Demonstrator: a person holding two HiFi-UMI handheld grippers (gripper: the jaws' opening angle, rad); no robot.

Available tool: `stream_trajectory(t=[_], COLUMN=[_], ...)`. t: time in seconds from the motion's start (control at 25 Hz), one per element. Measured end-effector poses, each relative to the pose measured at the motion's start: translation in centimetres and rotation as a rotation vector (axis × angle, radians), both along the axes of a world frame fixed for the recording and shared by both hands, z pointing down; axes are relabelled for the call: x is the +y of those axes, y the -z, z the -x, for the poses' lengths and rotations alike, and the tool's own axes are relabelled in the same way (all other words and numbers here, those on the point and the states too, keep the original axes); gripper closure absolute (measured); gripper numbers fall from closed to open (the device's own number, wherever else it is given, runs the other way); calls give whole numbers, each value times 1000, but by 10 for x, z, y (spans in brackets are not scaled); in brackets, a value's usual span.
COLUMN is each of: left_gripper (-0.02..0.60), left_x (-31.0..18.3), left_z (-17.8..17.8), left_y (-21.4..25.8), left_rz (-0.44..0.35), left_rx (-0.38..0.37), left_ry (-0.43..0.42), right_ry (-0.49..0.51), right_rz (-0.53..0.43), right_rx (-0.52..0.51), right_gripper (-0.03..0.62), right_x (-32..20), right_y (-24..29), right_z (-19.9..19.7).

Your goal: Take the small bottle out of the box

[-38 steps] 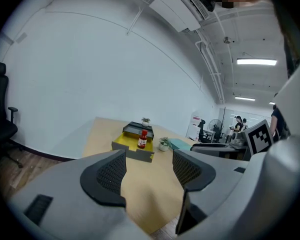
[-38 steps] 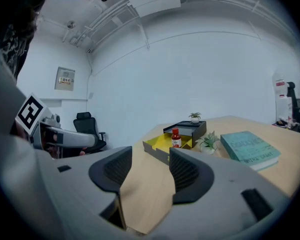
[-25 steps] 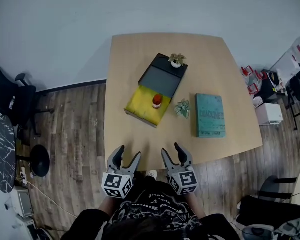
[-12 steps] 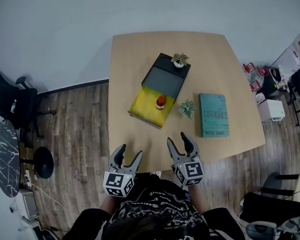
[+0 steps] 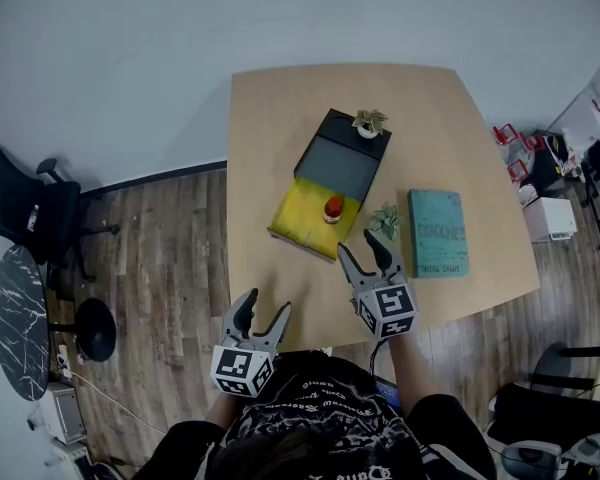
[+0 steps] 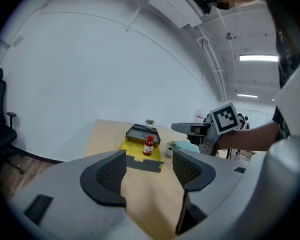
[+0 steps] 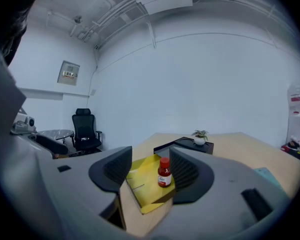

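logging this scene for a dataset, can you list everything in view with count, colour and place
table: one, light wood, centre of the head view
box: one, yellow tray with a black part behind it, mid-table
small bottle: one, red cap, white label, upright in the yellow tray
potted plants: two, green in white pots, one on the box's black part, one on the table between box and book
book: one, teal, flat on the table right of the box
office chair: one, black, on the floor at left
round table: one, dark marble top, far left
left gripper: grey, open, empty, short of the table's near edge
right gripper: grey, open, empty, over the table near the box, not touching the bottle
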State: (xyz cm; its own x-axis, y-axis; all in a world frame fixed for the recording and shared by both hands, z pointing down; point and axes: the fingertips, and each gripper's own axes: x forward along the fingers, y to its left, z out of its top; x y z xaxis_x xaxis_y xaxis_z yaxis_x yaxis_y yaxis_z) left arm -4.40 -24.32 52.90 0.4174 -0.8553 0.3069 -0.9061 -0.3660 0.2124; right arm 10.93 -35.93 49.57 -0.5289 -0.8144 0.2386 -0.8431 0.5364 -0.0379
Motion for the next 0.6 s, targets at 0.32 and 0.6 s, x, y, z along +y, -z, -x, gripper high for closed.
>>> stream_trajectory(t=[0.32, 0.6], left_gripper=[284, 284], left_x=[-14, -20], left_z=[15, 30], left_y=[5, 11], left_rz=[-15, -18], left_rx=[-20, -46], left_ry=[21, 51], right_ry=[7, 23], right_rz=[25, 67], right_rx=[19, 67], right_gripper=[350, 350], right_x=[-53, -85], right_y=[-9, -35], right_z=[11, 25])
